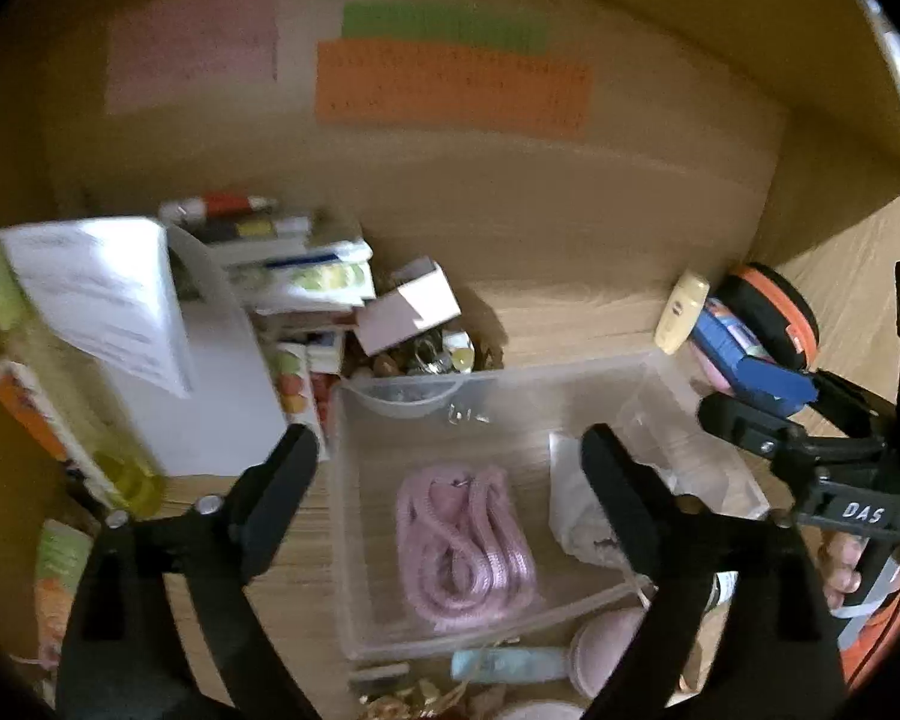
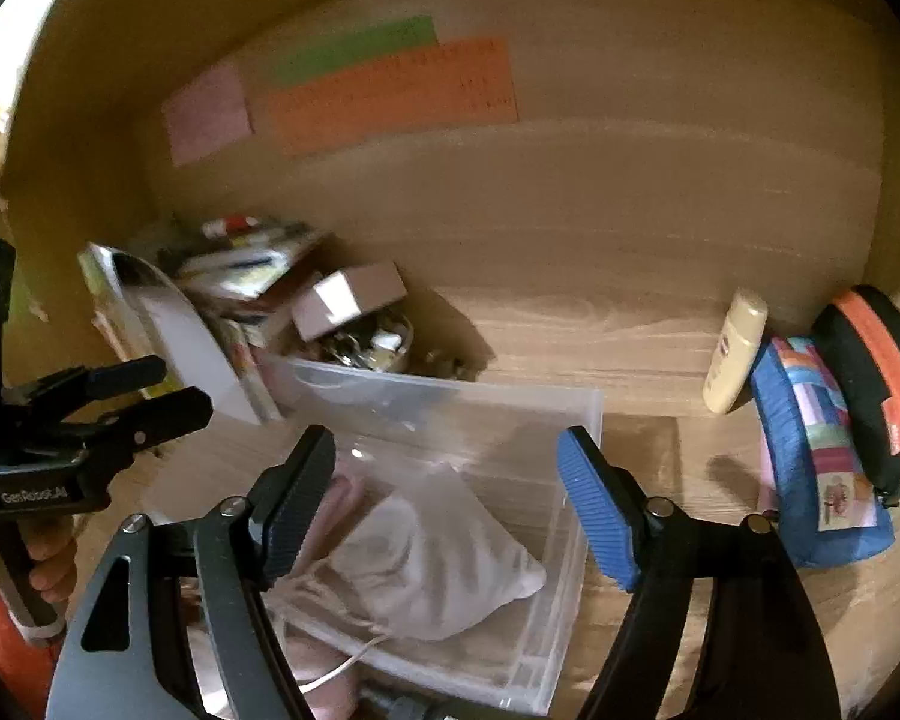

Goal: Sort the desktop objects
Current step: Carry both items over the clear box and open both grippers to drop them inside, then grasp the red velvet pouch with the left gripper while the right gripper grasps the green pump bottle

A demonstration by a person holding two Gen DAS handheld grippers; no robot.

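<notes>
Wooden desk (image 1: 570, 312) w/ back panel fills both views; we see pink, green & orange paper sheets (image 1: 450, 87) on the panel, upper centre. Clear plastic bin (image 1: 354, 480) sits centre frame on the desk. A pile of books & boxes (image 1: 270, 276) lies to its left, mid-left of the frame. In the right wrist view a blue pouch (image 2: 810, 468) & an orange-black case (image 2: 876, 378) stand at the right edge, a cream bottle (image 2: 735, 354) just beside them. Inside the bin, in the left wrist view: a coiled pink rope (image 1: 462, 546), lower centre, and a translucent bag (image 1: 576, 498) to its right. Left gripper (image 1: 450, 450) is spread wide above the bin, nothing between the fingers. Right gripper (image 2: 447, 480), blue pads, likewise spread above the bag, not touching it as far as we can tell. A pale blue tube (image 1: 510, 663) lies in front of the bin, bottom centre.
</notes>
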